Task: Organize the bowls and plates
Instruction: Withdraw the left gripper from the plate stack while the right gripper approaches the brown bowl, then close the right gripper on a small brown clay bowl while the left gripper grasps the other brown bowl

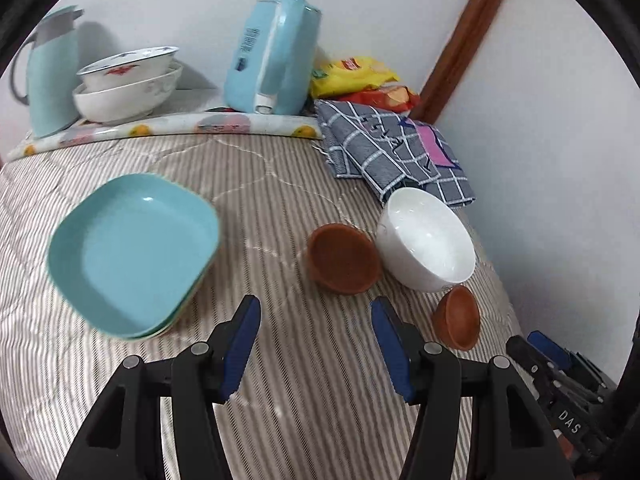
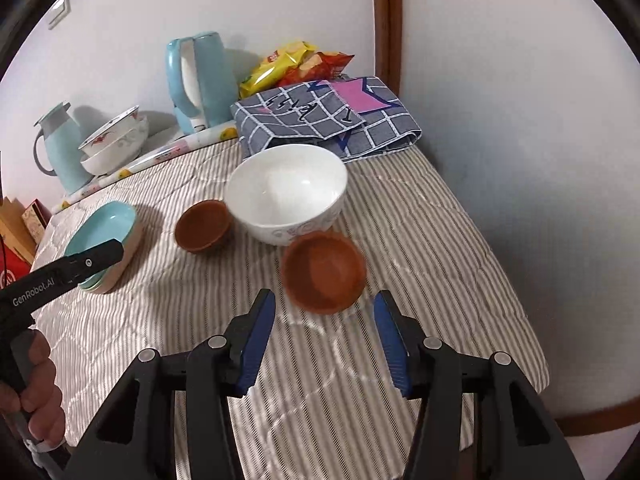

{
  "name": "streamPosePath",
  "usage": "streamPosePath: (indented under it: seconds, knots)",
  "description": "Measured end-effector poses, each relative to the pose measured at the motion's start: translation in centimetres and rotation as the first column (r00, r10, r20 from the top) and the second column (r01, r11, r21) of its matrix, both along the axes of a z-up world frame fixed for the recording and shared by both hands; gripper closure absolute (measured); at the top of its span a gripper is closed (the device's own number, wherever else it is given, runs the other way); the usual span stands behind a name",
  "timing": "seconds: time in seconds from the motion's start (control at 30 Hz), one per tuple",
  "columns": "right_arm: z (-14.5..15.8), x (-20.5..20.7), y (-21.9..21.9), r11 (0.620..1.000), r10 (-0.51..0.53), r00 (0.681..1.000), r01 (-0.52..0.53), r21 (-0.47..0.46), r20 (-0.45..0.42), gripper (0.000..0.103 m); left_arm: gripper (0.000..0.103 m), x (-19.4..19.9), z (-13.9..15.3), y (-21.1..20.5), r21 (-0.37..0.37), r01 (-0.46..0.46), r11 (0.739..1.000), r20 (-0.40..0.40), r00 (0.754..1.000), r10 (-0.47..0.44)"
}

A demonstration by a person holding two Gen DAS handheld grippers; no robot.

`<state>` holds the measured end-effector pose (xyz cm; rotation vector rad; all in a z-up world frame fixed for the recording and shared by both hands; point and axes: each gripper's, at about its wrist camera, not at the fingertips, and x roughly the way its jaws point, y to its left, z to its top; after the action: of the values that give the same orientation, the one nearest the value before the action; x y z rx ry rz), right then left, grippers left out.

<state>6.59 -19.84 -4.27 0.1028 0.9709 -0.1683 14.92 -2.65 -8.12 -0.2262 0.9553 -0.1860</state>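
Observation:
A stack of teal square plates (image 1: 132, 254) lies on the striped table cover at the left; it also shows in the right wrist view (image 2: 105, 236). A white bowl (image 1: 426, 240) (image 2: 286, 192) sits between two small brown bowls, one to its left (image 1: 342, 258) (image 2: 203, 226) and one nearer the table's front (image 1: 456, 317) (image 2: 323, 272). My left gripper (image 1: 316, 312) is open and empty, above the cloth between the plates and the bowls. My right gripper (image 2: 324, 308) is open and empty, just in front of the nearer brown bowl.
At the back stand a teal thermos (image 1: 50, 76), two stacked patterned bowls (image 1: 128, 80), a blue kettle (image 1: 274, 56), snack bags (image 1: 356, 76) and a folded checked cloth (image 1: 390, 152). A wall lies to the right. The table edge runs close along the right.

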Motion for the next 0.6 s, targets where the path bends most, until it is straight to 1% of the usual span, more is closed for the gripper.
streamPosePath:
  seconds: [0.03,0.1,0.17,0.23,0.33,0.43,0.47,0.6]
  knots:
    - [-0.2,0.3,-0.4,1.0,-0.005,1.0,0.005,0.005,-0.005,0.058,0.047,0.5,-0.3,-0.5,0.01,-0.002,1.0,-0.004,1.0,0.002]
    - [-0.7,0.9,-1.0,1.0,-0.008,1.0,0.008,0.012,-0.015,0.068,0.049,1.1,-0.7,-1.0,0.014,-0.013,1.0,-0.008,1.0,0.013]
    - [-1.1,1.4,-1.5,1.0,-0.008,1.0,0.009,0.014,-0.027,0.073,0.049,1.9,-1.1,-1.5,-0.008,-0.024,1.0,-0.015,1.0,0.024]
    - [-1.4,1.9,-2.0,1.0,-0.01,0.999,0.01,0.021,-0.033,0.073,0.049,2.4,-1.4,-1.9,-0.02,-0.02,1.0,-0.018,1.0,0.019]
    - [-2.2,2.4,-2.5,0.999,-0.008,0.999,0.01,0.039,-0.04,0.073,0.049,3.2,-2.1,-2.5,0.011,-0.029,1.0,-0.025,0.999,0.029]
    - [-3.1,3.0,-2.6,0.999,-0.007,0.999,0.009,0.054,-0.05,0.073,0.049,4.0,-3.1,-2.6,0.005,-0.043,0.999,-0.044,0.998,0.044]
    - [-3.6,3.2,-2.7,0.998,-0.01,0.998,0.013,0.062,-0.056,0.073,0.051,4.3,-3.3,-2.7,0.006,-0.048,0.999,-0.048,0.998,0.049]
    - [-4.7,3.8,-3.2,0.996,-0.029,0.997,0.034,0.086,-0.068,0.073,0.053,5.1,-4.2,-3.3,0.027,-0.04,0.999,-0.065,0.997,0.042]
